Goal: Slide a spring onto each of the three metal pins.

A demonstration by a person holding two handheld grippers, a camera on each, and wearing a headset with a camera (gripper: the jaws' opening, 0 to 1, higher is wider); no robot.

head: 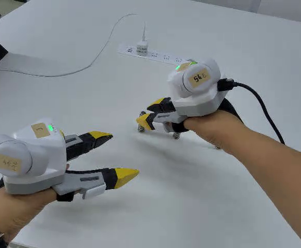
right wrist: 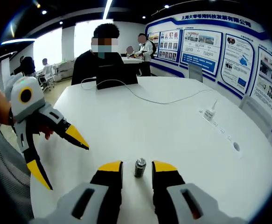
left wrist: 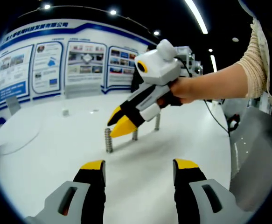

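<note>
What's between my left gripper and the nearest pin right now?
Nothing. In the left gripper view, bare white table runs from the open jaws of the left gripper to the nearest pin. The head view shows the same bare stretch.

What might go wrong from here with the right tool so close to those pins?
The right tool has its jaws either side of a spring-covered pin; closing off-centre may tip it, if the pins are free-standing. A neighbouring pin stands close, so a sideways sweep could knock it. The left tool hangs open, apart, unable to steady anything.
</note>
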